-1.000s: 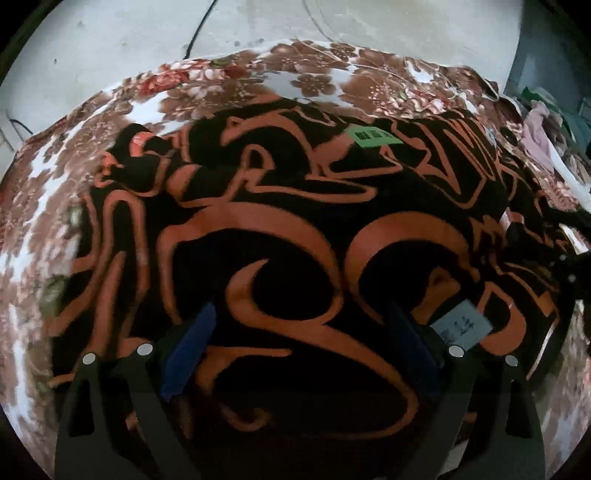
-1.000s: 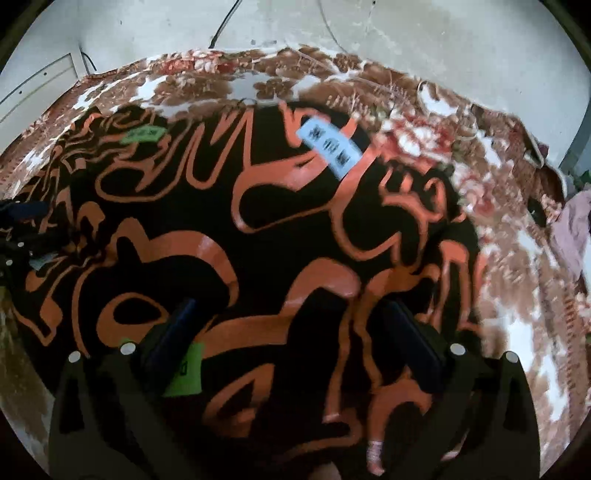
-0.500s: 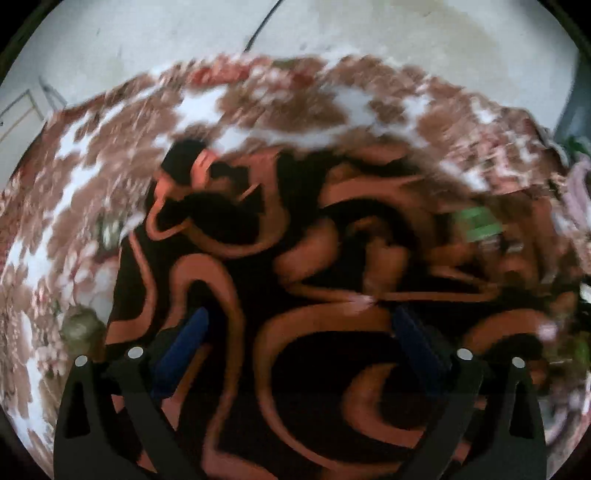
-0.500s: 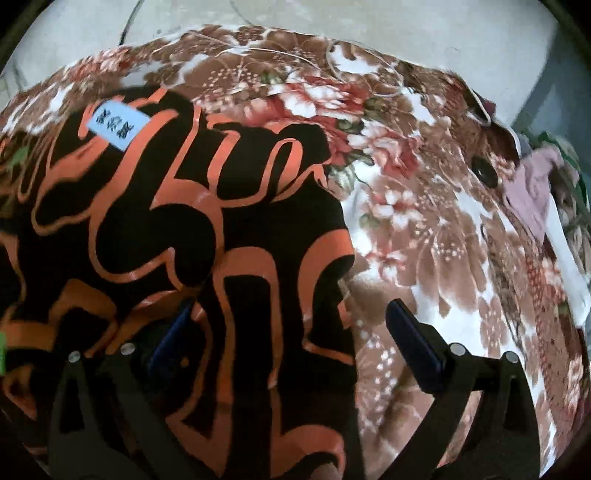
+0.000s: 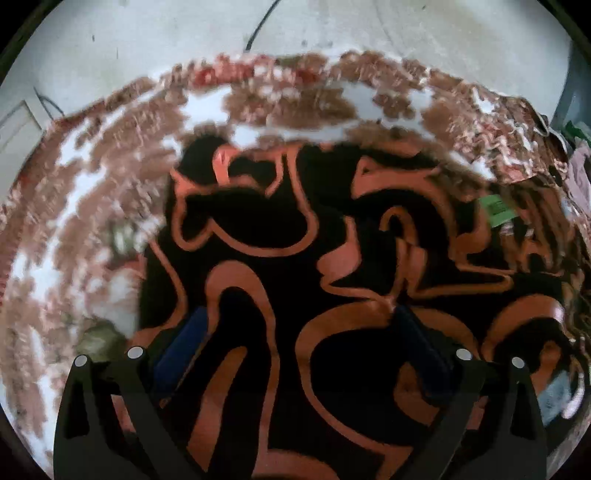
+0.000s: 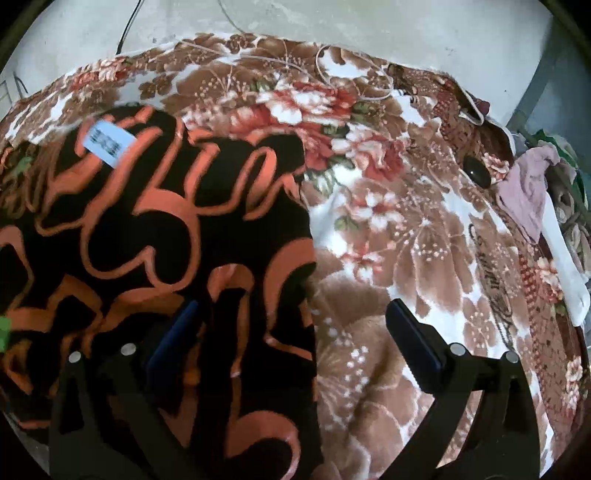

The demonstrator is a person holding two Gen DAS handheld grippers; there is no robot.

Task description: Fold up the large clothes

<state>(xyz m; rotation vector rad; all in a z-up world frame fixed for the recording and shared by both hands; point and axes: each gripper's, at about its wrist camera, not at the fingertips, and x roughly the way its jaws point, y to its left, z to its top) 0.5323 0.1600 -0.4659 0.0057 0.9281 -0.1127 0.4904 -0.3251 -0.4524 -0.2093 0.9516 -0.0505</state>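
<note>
A large black garment with orange swirls (image 5: pixel 295 266) lies spread on a floral blanket (image 5: pixel 110 184). It also shows in the right wrist view (image 6: pixel 166 240), with its right edge running down the middle. A green tag (image 5: pixel 498 210) and a light blue tag (image 6: pixel 109 142) lie on it. My left gripper (image 5: pixel 299 339) is open and empty above the garment, near its left edge. My right gripper (image 6: pixel 291 328) is open and empty, straddling the garment's right edge, one finger over the cloth and one over the blanket.
The floral blanket (image 6: pixel 406 221) covers the surface up to a pale wall (image 6: pixel 332 18). A pile of other clothes, pink and white (image 6: pixel 532 192), lies at the right edge. A dark oval object (image 6: pixel 476 171) sits on the blanket.
Both grippers have swung outward: the left toward the garment's left edge, the right toward its right edge. Both stay open and empty.
</note>
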